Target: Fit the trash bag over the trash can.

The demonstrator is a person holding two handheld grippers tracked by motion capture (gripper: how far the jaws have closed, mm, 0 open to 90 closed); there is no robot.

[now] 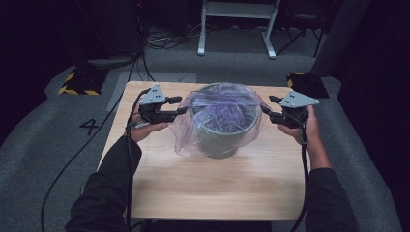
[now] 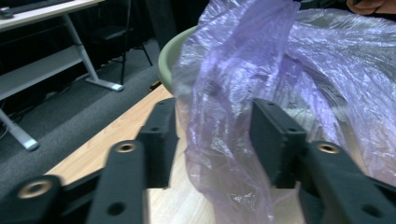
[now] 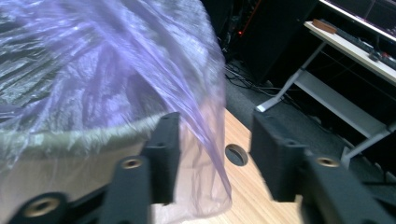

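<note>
two grippers, left (image 1: 183,105) and right (image 1: 265,109), jaws apart, are held astride the bag (image 1: 220,116) edges so it can be spread over the pot (image 1: 223,140).

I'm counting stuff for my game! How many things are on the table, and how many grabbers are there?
Pot: 1
Bag: 1, purple see-through, draped over the pot
Grippers: 2, left gripper and right gripper, each with bag film between its jaws
Total: 4
</note>
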